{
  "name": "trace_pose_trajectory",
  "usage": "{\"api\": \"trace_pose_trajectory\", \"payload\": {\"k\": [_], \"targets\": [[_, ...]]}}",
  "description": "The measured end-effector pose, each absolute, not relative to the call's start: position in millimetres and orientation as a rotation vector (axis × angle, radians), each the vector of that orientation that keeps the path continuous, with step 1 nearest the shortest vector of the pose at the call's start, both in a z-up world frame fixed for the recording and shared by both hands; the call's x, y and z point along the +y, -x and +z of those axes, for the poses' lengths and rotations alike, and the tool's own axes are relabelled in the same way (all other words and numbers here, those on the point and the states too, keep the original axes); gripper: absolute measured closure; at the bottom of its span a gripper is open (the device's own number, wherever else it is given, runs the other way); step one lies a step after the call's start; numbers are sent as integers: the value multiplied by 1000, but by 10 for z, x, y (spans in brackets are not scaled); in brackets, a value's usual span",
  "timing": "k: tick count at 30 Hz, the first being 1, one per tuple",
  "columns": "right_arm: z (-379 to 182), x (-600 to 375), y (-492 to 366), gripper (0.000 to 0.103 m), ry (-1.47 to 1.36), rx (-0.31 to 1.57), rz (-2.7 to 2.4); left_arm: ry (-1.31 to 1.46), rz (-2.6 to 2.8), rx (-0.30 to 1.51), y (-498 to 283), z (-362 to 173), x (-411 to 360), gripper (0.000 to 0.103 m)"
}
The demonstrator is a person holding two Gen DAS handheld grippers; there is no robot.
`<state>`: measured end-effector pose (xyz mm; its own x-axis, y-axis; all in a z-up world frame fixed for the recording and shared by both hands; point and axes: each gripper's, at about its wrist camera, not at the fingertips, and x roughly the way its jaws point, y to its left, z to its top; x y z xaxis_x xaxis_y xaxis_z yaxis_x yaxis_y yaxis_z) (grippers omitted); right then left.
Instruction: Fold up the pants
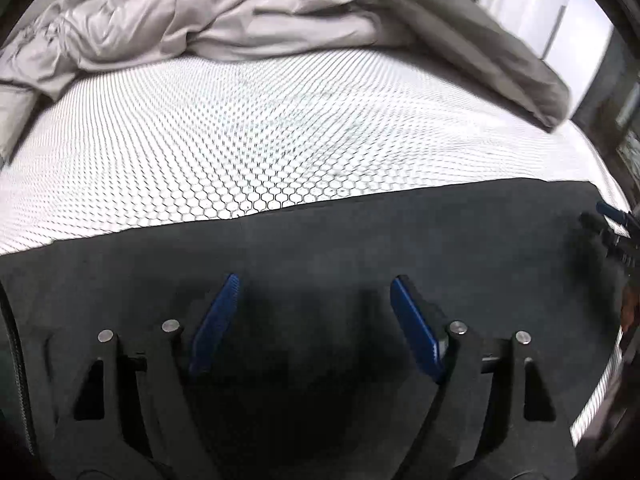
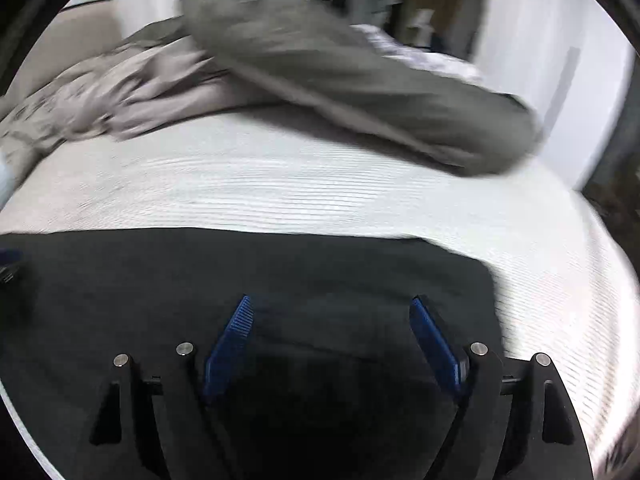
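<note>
On the white honeycomb mattress [image 1: 240,140], black pants [image 1: 320,248] spread flat under both claws, left gripper [image 1: 314,284] with jaws apart above the cloth, right gripper [image 2: 332,304] also apart near the pants' right edge, grey bedding [image 2: 360,72] behind, well apart.

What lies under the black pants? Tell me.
The black pants lie flat on the white honeycomb mattress, which shows past their far edge. Whatever sits directly beneath the fabric is covered.
</note>
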<state>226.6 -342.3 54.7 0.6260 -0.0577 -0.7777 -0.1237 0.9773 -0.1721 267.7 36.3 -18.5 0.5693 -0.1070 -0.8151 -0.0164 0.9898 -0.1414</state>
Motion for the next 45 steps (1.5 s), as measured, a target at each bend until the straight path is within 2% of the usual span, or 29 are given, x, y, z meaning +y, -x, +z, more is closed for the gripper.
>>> {"api": "trace_pose_trajectory", "payload": {"k": [4, 8, 12, 15, 17, 19, 22, 28, 31, 34, 37, 40, 45], "targets": [[156, -3149, -2707, 21, 278, 973, 126, 67, -36, 1001, -2835, -353, 280, 26], [66, -3901, -3044, 21, 263, 980, -126, 81, -79, 987, -2836, -397, 362, 25], [109, -4427, -3010, 19, 244, 962, -326, 52, -79, 982, -2841, -413, 328, 25], [206, -4414, -2913, 19, 218, 945, -294, 44, -53, 980, -2819, -364, 321, 26], [351, -4282, -2726, 19, 270, 926, -262, 39, -38, 974, -2733, -252, 303, 32], [515, -4147, -2533, 18, 283, 892, -204, 49, -86, 922, -2544, -63, 221, 32], [579, -3893, -2039, 15, 232, 881, -14, 48, -194, 863, -2199, 80, -55, 24], [173, -3455, -1667, 15, 299, 1020, 207, -16, -341, 998, -1967, -271, -579, 23], [56, -3727, -1541, 14, 349, 1009, 98, -56, -315, 978, -1913, -310, -539, 20], [189, -4113, -1344, 12, 337, 959, -57, -51, -260, 980, -1852, -303, -454, 20], [316, -4465, -1194, 12, 203, 952, -81, -22, -219, 973, -1861, -247, -442, 20], [462, -4942, -974, 12, -131, 929, -29, 43, -263, 888, -1784, -69, -535, 20], [323, -5277, -891, 12, -490, 932, 31, 11, -378, 877, -1756, -56, -913, 18]]}}
